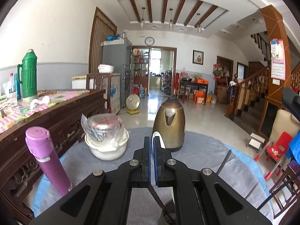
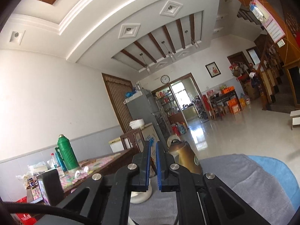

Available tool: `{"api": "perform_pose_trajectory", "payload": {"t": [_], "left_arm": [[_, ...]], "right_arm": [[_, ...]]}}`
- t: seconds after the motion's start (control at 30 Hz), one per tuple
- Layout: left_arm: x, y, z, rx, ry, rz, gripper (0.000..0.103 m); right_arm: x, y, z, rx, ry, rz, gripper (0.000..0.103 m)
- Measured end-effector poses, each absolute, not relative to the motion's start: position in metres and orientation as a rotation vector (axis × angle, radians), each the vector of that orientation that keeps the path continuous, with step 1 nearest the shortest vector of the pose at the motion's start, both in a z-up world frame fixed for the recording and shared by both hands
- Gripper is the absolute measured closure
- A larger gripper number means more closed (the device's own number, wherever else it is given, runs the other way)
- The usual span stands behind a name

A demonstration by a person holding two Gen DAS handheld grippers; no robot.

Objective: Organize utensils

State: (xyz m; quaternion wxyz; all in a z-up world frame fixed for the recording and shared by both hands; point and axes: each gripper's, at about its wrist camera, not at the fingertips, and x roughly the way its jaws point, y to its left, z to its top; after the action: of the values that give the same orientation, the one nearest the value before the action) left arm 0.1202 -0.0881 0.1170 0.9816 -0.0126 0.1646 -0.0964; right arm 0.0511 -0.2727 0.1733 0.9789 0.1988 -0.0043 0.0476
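My left gripper (image 1: pixel 152 140) is shut on a white-tipped utensil (image 1: pixel 158 136) whose dark handle (image 1: pixel 156 196) runs down between the jaws to a round dark holder (image 1: pixel 168 211) at the bottom edge. It is held above the grey-clothed round table (image 1: pixel 196 161). A dark stick-like utensil (image 1: pixel 224 161) lies on the cloth to the right. My right gripper (image 2: pixel 152 146) is raised and tilted, with a narrow empty gap between its blue pads (image 2: pixel 159 166).
A brass kettle (image 1: pixel 169 123) stands just beyond the left gripper; it also shows in the right wrist view (image 2: pixel 184 155). A white bowl with bagged dishes (image 1: pixel 106 138) and a purple flask (image 1: pixel 46 157) stand left. A wooden sideboard (image 1: pixel 56 116) carries a green thermos (image 1: pixel 29 75). Chairs (image 1: pixel 277 150) stand right.
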Motion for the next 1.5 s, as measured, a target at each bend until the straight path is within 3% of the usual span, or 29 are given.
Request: {"api": "perform_pose_trajectory", "payload": {"t": [0.2, 0.3, 0.33, 0.47, 0.57, 0.87, 1.13, 1.2, 1.27, 1.3, 1.5], "left_arm": [[0.114, -0.085, 0.112, -0.002, 0.324, -0.195, 0.1], [0.112, -0.085, 0.115, -0.006, 0.319, -0.205, 0.1], [0.113, -0.086, 0.116, -0.009, 0.318, -0.212, 0.1], [0.111, -0.091, 0.117, 0.001, 0.301, -0.22, 0.1], [0.111, -0.096, 0.116, 0.007, 0.298, -0.223, 0.1], [0.117, -0.112, 0.102, 0.053, 0.29, -0.206, 0.1], [0.132, -0.106, 0.091, 0.015, 0.379, -0.241, 0.099], [0.132, -0.1, 0.096, -0.005, 0.38, -0.246, 0.094], [0.128, -0.093, 0.104, -0.022, 0.362, -0.251, 0.085], [0.127, -0.091, 0.105, -0.025, 0.358, -0.25, 0.079], [0.11, -0.063, 0.122, -0.077, 0.335, -0.245, 0.072]], "right_arm": [[0.062, -0.314, 0.142, 0.428, 0.202, 0.039, 0.095], [0.08, -0.354, 0.105, 0.501, 0.441, -0.071, 0.077], [0.087, -0.368, 0.091, 0.528, 0.535, -0.119, 0.066], [0.108, -0.42, 0.02, 0.739, 0.876, -0.22, 0.064], [0.115, -0.439, -0.015, 0.797, 1.024, -0.308, 0.064], [0.124, -0.467, -0.05, 0.838, 1.079, -0.514, 0.063], [0.162, -0.426, -0.044, 0.514, 1.144, -0.576, 0.069], [0.17, -0.41, -0.045, 0.39, 1.127, -0.591, 0.075], [0.174, -0.396, -0.045, 0.273, 1.1, -0.581, 0.088], [0.175, -0.39, -0.046, 0.224, 1.091, -0.583, 0.089], [0.153, -0.389, -0.039, 0.324, 0.958, -0.477, 0.094]]}}
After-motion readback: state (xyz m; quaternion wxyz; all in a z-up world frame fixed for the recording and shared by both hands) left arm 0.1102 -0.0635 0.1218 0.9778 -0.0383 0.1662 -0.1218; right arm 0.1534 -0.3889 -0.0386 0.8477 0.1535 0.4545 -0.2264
